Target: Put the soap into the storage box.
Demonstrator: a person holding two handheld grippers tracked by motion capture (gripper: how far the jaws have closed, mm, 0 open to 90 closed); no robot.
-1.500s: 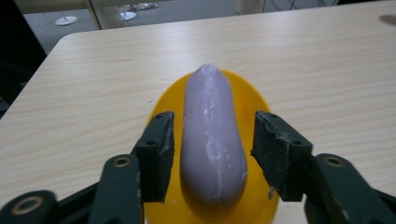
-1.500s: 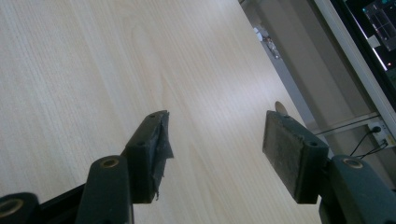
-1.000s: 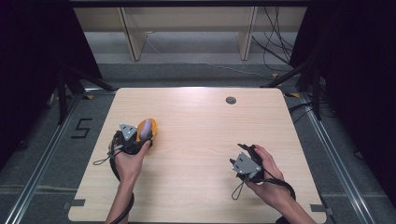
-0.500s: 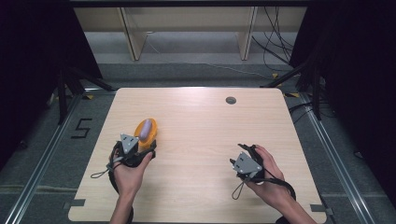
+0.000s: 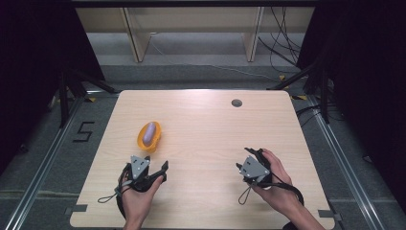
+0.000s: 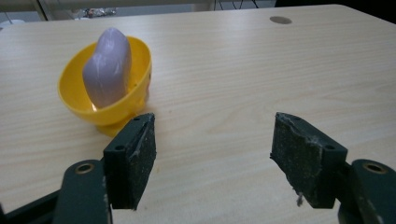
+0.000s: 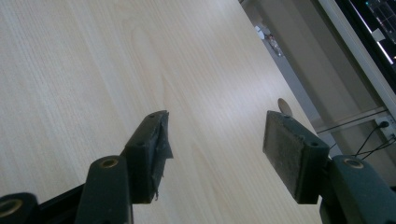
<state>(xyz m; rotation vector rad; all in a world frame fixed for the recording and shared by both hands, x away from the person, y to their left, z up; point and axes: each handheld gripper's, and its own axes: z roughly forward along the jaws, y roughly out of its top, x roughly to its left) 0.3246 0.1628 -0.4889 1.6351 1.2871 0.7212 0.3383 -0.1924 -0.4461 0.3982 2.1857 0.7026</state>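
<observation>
A yellow bowl point(image 5: 149, 138) stands on the left half of the table and holds a pale purple oblong thing point(image 5: 151, 130). In the left gripper view the bowl point(image 6: 126, 100) sits just beyond the left jaw, with the purple thing point(image 6: 107, 70) leaning upright in it. My left gripper point(image 5: 154, 162) is a short way nearer than the bowl and apart from it. Its jaws have just been opening, and there is only bare wood between them point(image 6: 215, 158). My right gripper point(image 5: 245, 157) rests low at the table's right front, open over bare wood point(image 7: 217, 144).
The light wooden table point(image 5: 206, 129) has a round dark cable hole point(image 5: 236, 102) at its far right. Beyond the far edge stand pale furniture legs and loose cables on a grey floor. Dark curtains flank both sides.
The left hand has drawn back toward the near edge, away from the yellow bowl, which stays where it was. The right hand has not moved.
</observation>
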